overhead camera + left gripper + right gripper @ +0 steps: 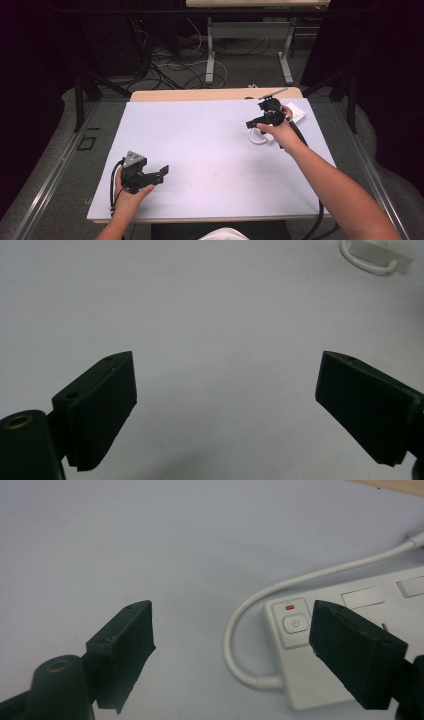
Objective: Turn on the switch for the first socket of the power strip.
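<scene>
A white power strip (350,645) lies on the pale mat at the far right, with a grey power button (295,624) and a small red light (289,607) at its end. Its white cable (235,630) curls out of that end in a loop. My right gripper (232,612) hovers open just above that end, with nothing between its fingers. In the high view the right gripper (254,124) is over the cable loop (257,139). My left gripper (161,173) rests open near the front left, empty. The left gripper (227,360) faces bare mat, with the power strip (385,250) far off.
The pale mat (210,150) covers a wooden table (200,94). Beyond the table stand another table's metal legs (210,50) and loose cables on the floor. Dark curtains close in both sides.
</scene>
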`<state>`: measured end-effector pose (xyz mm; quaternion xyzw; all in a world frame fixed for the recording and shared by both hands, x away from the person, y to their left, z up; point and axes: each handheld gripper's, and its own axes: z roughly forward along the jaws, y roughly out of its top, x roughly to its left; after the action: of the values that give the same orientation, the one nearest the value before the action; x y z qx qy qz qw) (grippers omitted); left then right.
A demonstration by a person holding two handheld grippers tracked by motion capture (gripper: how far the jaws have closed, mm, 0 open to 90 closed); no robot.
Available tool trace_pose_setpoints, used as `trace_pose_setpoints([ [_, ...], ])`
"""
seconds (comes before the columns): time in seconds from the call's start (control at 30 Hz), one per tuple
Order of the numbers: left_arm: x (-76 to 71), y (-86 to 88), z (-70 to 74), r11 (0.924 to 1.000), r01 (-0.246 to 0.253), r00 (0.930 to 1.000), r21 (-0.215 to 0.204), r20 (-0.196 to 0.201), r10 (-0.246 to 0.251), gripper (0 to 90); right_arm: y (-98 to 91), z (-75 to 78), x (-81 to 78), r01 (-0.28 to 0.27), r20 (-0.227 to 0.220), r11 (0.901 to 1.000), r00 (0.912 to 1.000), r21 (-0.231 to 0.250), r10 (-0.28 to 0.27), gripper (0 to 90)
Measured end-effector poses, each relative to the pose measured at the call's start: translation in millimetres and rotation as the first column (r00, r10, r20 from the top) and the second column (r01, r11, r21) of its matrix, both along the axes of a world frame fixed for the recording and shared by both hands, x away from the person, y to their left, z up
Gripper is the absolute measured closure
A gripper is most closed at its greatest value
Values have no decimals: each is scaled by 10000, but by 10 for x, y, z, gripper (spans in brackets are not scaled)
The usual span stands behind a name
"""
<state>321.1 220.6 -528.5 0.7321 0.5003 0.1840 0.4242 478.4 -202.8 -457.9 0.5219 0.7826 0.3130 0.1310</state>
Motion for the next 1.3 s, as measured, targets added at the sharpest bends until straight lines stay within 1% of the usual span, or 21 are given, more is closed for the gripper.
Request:
trace_pose_setpoints([
  [0.03, -1, -1, 1, 10000, 2, 10000, -4, 1, -2, 94, 20, 9, -62, -187, 35, 9997, 9998, -161, 188, 158],
  [0.07, -1, -2, 2, 10000, 6, 10000, 0, 1, -6, 94, 20, 9, -62, -187, 35, 9997, 9998, -161, 188, 158],
  [0.1, -2, -4, 2, 10000, 3, 10000, -6, 13, -3, 94, 46, 17, -127, -208, 172, 9994, 9996, -290, 213, 151],
  [0.13, -1, -5, 1, 10000, 14, 10000, -7, 24, -14, 94, 48, 16, -157, -339, 268, 9989, 9990, -333, 348, 149],
  [0.17, 0, -6, 1, 10000, 20, 10000, 3, 26, -20, 94, 48, 16, -157, -339, 268, 9989, 9990, -333, 348, 149],
  [0.27, 0, -13, -6, 10000, -16, 10000, -35, 73, 16, 94, 65, 7, -248, -532, 412, 9976, 9976, -453, 551, 138],
  [0.3, 0, -12, -4, 10000, 10, 10000, -12, 38, -10, 94, 59, 12, -279, -648, 389, 9962, 9970, -582, 671, 132],
  [0.33, 0, -10, -1, 10000, 35, 10000, 27, -8, -35, 94, 67, -2, -307, -677, 453, 9966, 9965, -470, 699, 121],
  [0.37, -3, -17, -2, 10000, -7, 10000, -60, -49, 7, 94, 61, -15, -358, -793, 539, 9960, 9952, -410, 814, 91],
  [0.43, -2, -16, -3, 10000, 3, 10000, -38, -51, -4, 94, 56, -21, -384, -818, 514, 9959, 9952, -388, 838, 78],
  [0.47, -1, -13, -3, 10000, 12, 10000, 8, -38, -12, 94, 46, -27, -404, -905, 528, 9948, 9943, -465, 929, 66],
  [0.53, 1, -13, -6, 10000, 19, 10000, 32, 5, -19, 94, 28, -45, -450, -1038, 562, 9939, 9928, -374, 1058, 50],
  [0.63, 1, -17, -8, 10000, 8, 10000, 6, 4, -8, 94, -3, -73, -521, -1043, 541, 9939, 9929, -355, 1061, 23],
  [0.7, 2, -19, -9, 10000, -6, 10000, 12, -5, 6, 95, -29, -89, -564, -1068, 628, 9937, 9921, -338, 1087, 8],
  [0.87, 0, -22, -7, 10000, -18, 10000, 30, -38, 18, 94, -106, -121, -668, -984, 783, 9951, 9920, -127, 991, 0],
  [0.93, 1, -22, -7, 10000, -9, 10000, 39, -9, 9, 94, -137, -136, -702, -1046, 918, 9945, 9902, -108, 1051, 0],
  [0.97, 0, -22, -7, 10000, -15, 10000, 29, -10, 15, 94, -143, -140, -728, -980, 912, 9952, 9910, -36, 979, 0],
  [1.03, 0, -22, -8, 10000, -14, 10000, 35, -11, 14, 94, -170, -152, -771, -988, 1040, 9951, 9896, -94, 993, 0],
  [1.13, 0, -22, -9, 10000, -23, 10000, 46, -35, 23, 94, -203, -180, -843, -941, 1137, 9956, 9891, -21, 937, 0],
  [1.17, 0, -22, -9, 10000, -23, 10000, 51, -32, 23, 94, -215, -193, -867, -924, 1083, 9957, 9899, 25, 916, 0],
  [1.3, -1, -24, -10, 10000, -27, 10000, 57, -27, 27, 94, -271, -254, -964, -869, 1138, 9960, 9900, 220, 838, 0],
])
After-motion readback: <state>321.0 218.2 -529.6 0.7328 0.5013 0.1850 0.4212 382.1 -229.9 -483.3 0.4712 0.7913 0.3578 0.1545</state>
